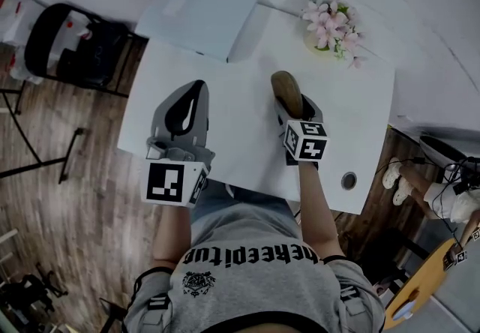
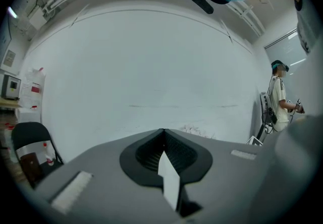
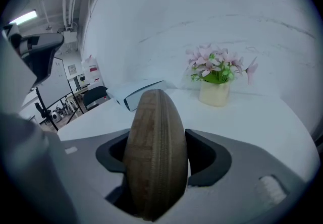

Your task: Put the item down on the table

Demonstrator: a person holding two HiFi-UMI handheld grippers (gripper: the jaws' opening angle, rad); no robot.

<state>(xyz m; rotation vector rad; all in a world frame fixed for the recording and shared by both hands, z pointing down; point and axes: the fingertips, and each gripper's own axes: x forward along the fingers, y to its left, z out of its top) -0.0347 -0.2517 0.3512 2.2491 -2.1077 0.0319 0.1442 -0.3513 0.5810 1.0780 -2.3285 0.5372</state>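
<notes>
A brown oval pouch (image 1: 286, 91) with a zip seam along its edge stands on edge between the jaws of my right gripper (image 1: 295, 105), which is shut on it over the middle of the white table (image 1: 240, 151). In the right gripper view the pouch (image 3: 155, 152) fills the gap of the gripper (image 3: 157, 160) and hides the jaw tips. My left gripper (image 1: 197, 86) hovers over the table's left part, its tips meeting, nothing held. Seen in the left gripper view, the left gripper (image 2: 162, 131) points at a bare white wall.
A flat white box (image 1: 199, 15) lies at the table's far left corner. A pot of pink flowers (image 1: 331, 27) stands at the far right, also in the right gripper view (image 3: 216, 77). A black chair (image 1: 71, 43) stands left of the table. A cable hole (image 1: 349, 180) sits near the front right edge.
</notes>
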